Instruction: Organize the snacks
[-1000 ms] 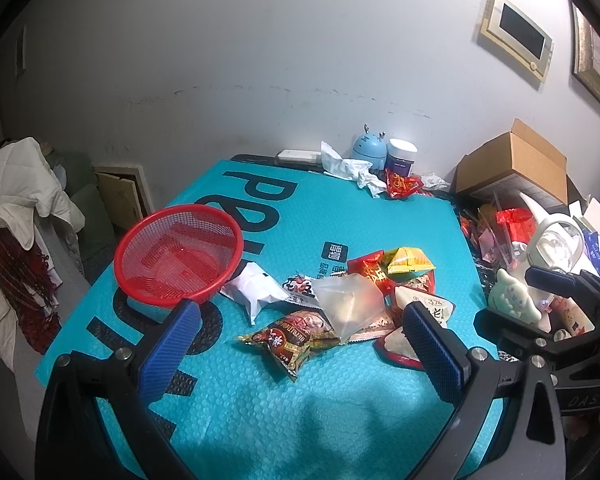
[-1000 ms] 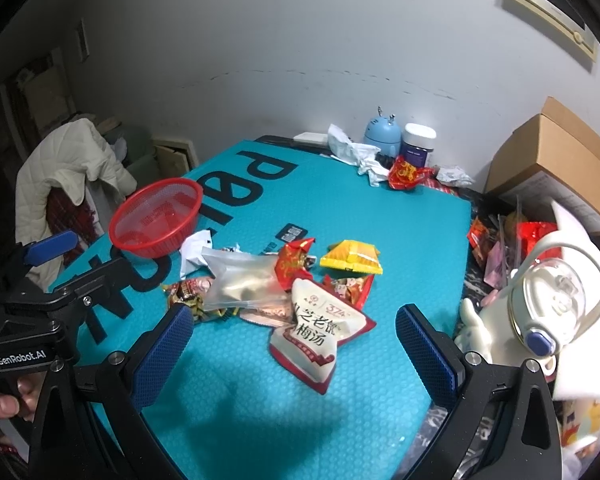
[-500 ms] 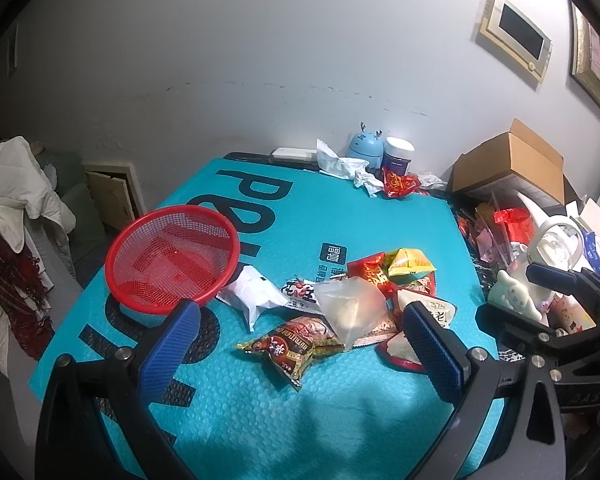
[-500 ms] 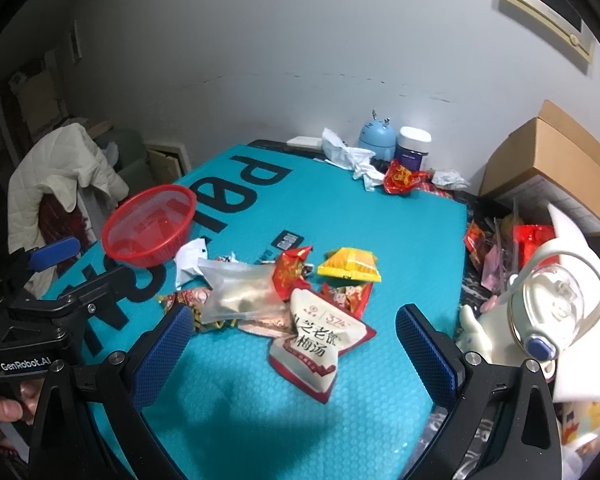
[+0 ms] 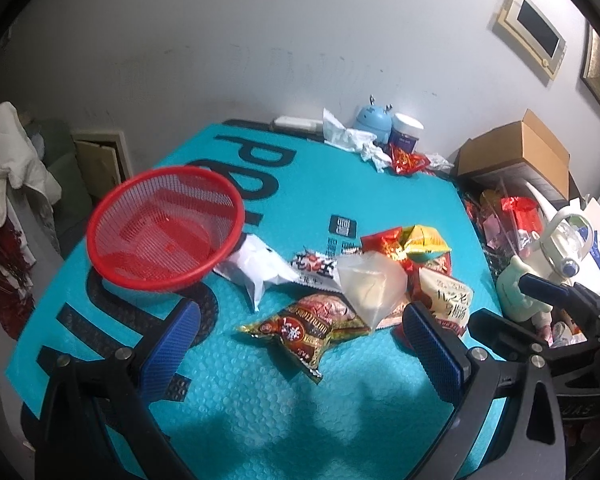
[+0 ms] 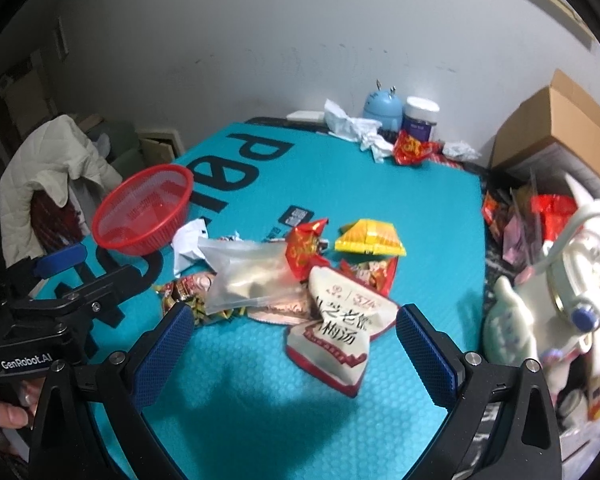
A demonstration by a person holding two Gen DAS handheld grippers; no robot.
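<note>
Both tools, left (image 5: 300,344) and right (image 6: 290,340), hover spread wide and empty, angled down over the teal bench (image 6: 420,216). The snack pile (image 6: 300,280) lies mid-bench; the red basket (image 5: 164,232) sits just left of it.

"GenRobot.AI" (left gripper (image 6: 60,264) body)

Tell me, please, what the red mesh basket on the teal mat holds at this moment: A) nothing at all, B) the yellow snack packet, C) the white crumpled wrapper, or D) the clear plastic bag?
A: the red mesh basket shows only its bare mesh floor, while the yellow snack packet, the clear plastic bag and the white crumpled wrapper all lie on the teal mat outside it.
</note>
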